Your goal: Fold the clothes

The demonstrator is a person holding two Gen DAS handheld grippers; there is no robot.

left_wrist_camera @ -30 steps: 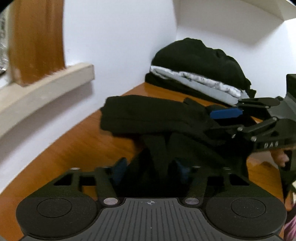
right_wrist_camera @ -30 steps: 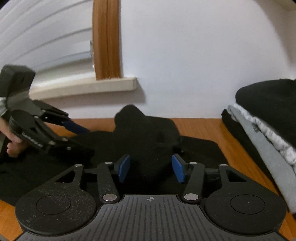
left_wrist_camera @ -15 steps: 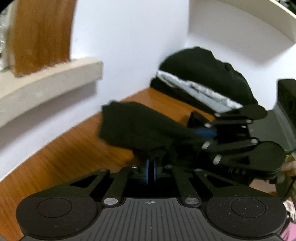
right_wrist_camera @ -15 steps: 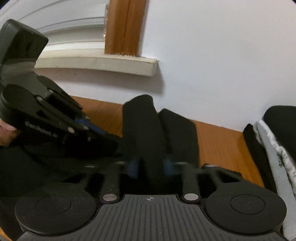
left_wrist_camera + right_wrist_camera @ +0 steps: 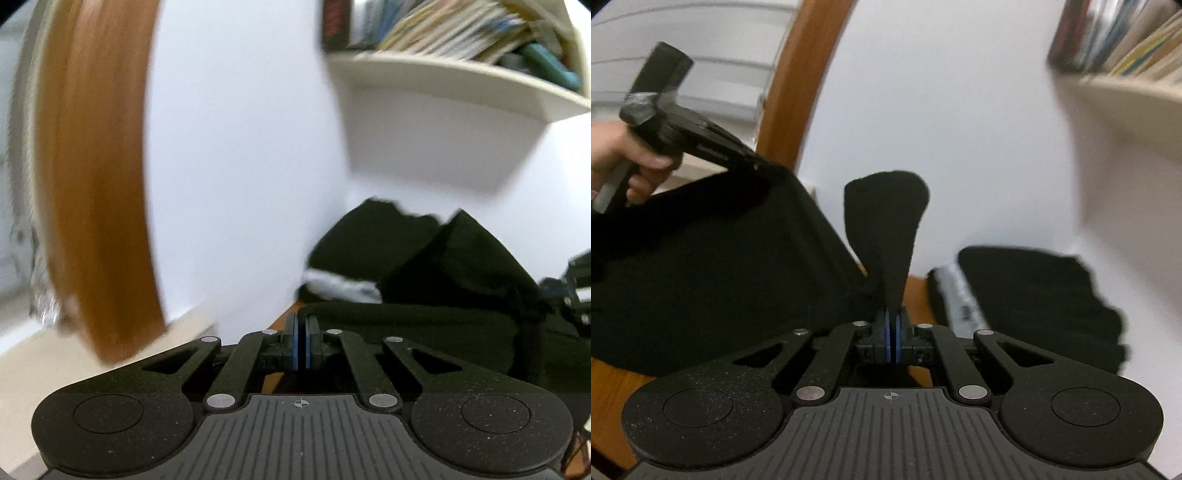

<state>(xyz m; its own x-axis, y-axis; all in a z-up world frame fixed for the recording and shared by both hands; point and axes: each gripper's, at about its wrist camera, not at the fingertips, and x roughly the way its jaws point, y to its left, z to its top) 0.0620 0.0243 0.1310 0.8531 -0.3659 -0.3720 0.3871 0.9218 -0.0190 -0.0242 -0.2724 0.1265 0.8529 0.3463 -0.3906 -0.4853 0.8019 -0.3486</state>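
Close to the right wrist camera, the right gripper (image 5: 892,341) has its 2 blue pads pressed together on a pinch of the black garment (image 5: 713,266). A black flap of cloth sticks straight up from that pinch, wide and round at the top, narrow at the pads. From there the garment spreads away to the left like a dark sheet, smooth and pulled tight, with its lower edge down by the wooden table (image 5: 613,391).

At the far corner of that sheet sits the left gripper (image 5: 768,168), held by a hand (image 5: 624,162). Its tip is tucked into the cloth edge. Seen from its own camera, the left gripper (image 5: 301,345) has its pads squeezed nearly shut, and the garment (image 5: 413,332) runs off to the right from them as a dark band. The thin bit caught between them is hard to see.

Farther back, a pile of folded clothes (image 5: 1034,295) rests near the white wall (image 5: 942,129), black with a pale layer inside. Up high, a shelf (image 5: 461,81) holds books (image 5: 443,26). A brown window frame (image 5: 92,184) stands at the left, blurred.
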